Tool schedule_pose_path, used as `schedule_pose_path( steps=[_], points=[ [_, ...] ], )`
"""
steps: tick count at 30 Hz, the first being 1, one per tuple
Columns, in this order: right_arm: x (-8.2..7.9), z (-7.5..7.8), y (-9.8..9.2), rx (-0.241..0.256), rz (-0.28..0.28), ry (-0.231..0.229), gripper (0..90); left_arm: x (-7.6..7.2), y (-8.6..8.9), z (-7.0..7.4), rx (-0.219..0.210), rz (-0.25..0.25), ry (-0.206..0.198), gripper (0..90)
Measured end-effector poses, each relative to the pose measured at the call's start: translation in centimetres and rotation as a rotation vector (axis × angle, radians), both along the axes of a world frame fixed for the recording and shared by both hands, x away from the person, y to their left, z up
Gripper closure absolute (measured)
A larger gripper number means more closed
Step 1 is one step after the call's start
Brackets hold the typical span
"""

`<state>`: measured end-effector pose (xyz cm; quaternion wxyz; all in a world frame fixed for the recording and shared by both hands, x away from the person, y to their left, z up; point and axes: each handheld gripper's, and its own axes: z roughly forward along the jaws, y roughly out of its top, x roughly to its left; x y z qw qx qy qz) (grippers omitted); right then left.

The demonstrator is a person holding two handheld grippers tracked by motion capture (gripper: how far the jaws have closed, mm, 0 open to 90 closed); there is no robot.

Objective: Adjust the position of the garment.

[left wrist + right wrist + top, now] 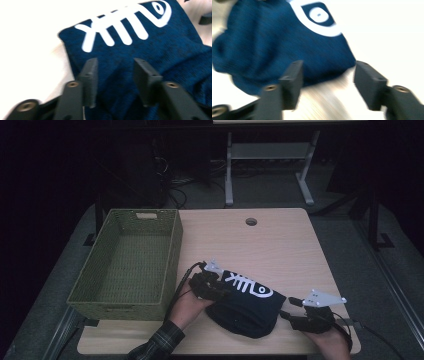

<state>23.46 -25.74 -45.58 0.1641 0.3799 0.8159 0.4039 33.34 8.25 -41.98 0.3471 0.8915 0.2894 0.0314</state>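
Dark floor, cables and the legs of another desk lay beyond a pale wooden worktop with a round hole near its far edge. On the worktop's left side stood a green woven basket, with nothing visible inside it. Near the front edge lay a dark blue garment, bunched into a loose heap, with a white fish-skeleton print facing up.

At the garment's left edge was the left gripper, held in a hand with a plaid sleeve behind it. In the left gripper view its 2 jaws stood apart over the blue cloth, just below the print, with cloth showing between them; whether they touched it could not be told.

Just beside the garment's right edge was the right gripper, low over the worktop. In the right gripper view its 2 jaws were wide apart and held nothing; the left jaw overlapped the cloth's edge, and bare worktop showed between them.
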Motion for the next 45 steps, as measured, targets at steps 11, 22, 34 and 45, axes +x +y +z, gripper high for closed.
schedule_pose_path(
  steps=[11, 22, 34, 45],
  points=[
    [1.7, -2.4, -2.2, -0.085, -0.129, 0.060, 12.4, 1.5, 0.1, -1.8, 0.029, 0.034, 0.046, 26.3],
    [2.3, -2.7, -2.3, -0.072, -0.136, 0.067, 10.9, 1.7, -0.3, -3.2, 0.040, 0.006, 0.090, 21.1],
    [2.3, -2.7, -2.3, -0.070, -0.135, 0.070, 11.0, 1.5, -0.6, -3.5, 0.048, -0.027, 0.102, 33.7],
    [2.3, -2.7, -2.3, -0.069, -0.135, 0.073, 10.7, 2.1, -0.7, -3.5, 0.014, -0.076, 0.188, 63.5]
  ],
)
